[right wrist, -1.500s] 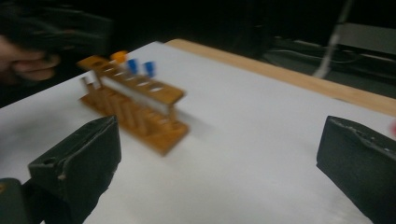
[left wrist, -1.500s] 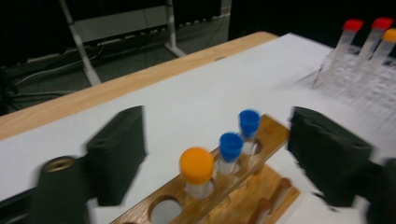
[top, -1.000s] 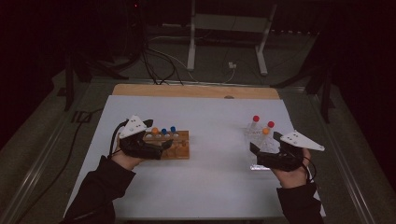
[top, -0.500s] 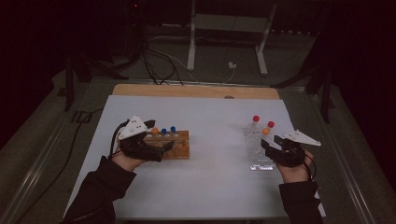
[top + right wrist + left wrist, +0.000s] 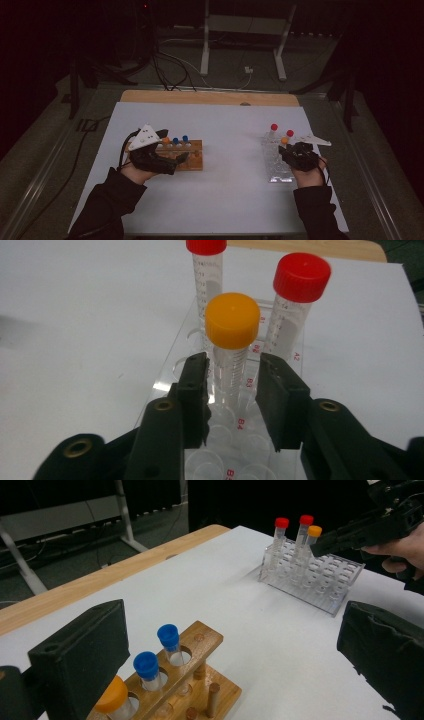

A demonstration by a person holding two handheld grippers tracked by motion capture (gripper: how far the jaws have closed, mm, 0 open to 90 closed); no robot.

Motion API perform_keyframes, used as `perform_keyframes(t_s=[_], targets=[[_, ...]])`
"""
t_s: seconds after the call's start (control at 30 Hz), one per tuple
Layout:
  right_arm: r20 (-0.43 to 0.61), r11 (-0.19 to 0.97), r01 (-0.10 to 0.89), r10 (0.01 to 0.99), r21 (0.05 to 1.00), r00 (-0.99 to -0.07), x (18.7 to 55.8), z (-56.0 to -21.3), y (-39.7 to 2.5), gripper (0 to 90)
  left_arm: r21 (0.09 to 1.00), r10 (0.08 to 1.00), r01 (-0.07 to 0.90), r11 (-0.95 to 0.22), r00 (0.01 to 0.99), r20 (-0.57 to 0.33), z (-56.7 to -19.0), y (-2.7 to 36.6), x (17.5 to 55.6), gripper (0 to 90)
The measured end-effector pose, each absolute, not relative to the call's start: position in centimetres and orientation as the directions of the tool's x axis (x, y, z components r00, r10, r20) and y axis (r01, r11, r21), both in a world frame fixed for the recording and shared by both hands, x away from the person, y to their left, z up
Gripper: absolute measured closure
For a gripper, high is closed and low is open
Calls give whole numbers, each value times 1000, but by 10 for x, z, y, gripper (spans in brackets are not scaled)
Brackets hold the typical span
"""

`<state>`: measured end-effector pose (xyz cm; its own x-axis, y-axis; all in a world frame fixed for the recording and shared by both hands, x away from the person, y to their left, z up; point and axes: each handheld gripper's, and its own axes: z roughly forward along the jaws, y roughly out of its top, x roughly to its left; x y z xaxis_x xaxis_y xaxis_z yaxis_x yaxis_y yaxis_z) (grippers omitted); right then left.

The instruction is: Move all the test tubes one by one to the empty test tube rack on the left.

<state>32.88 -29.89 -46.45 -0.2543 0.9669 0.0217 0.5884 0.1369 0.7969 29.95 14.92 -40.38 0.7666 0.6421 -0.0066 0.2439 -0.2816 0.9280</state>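
A clear plastic rack (image 5: 276, 167) stands at the table's right with two red-capped tubes (image 5: 274, 128) and an orange-capped tube (image 5: 231, 325) upright in it. My right gripper (image 5: 234, 366) is open, its jaws on either side of the orange-capped tube below the cap with a thin gap on each side; it also shows as the right gripper (image 5: 291, 150). At the left a wooden rack (image 5: 194, 161) holds two blue-capped tubes (image 5: 168, 636) and an orange-capped one (image 5: 113, 696). My left gripper (image 5: 235, 632) stands wide open over that rack's near end, holding nothing.
White table sheet (image 5: 230, 150) with a bare wooden strip (image 5: 210, 97) along the far edge. A metal stand (image 5: 207, 35) and cables lie on the dark floor beyond. Between the two racks there is free room.
My right gripper has moved forward and slightly left to the clear rack, so its jaws now flank the orange-capped tube. The left gripper has stayed by the wooden rack.
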Motion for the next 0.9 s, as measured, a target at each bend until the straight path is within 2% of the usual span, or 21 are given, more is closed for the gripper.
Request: perform_keyframes(t_s=[0.2,0.47,0.9], targets=[[14,147,593,966,792,-258,334,-467,-296,732,928,641,244,-280,767,-8,-404,149,300,10],[3,154,583,966,798,-259,334,-464,-296,742,926,637,249,-282,771,-13,-404,149,300,10],[-36,165,487,964,857,-263,316,-434,-296,743,922,628,247,-299,778,-5,-405,147,299,11]])
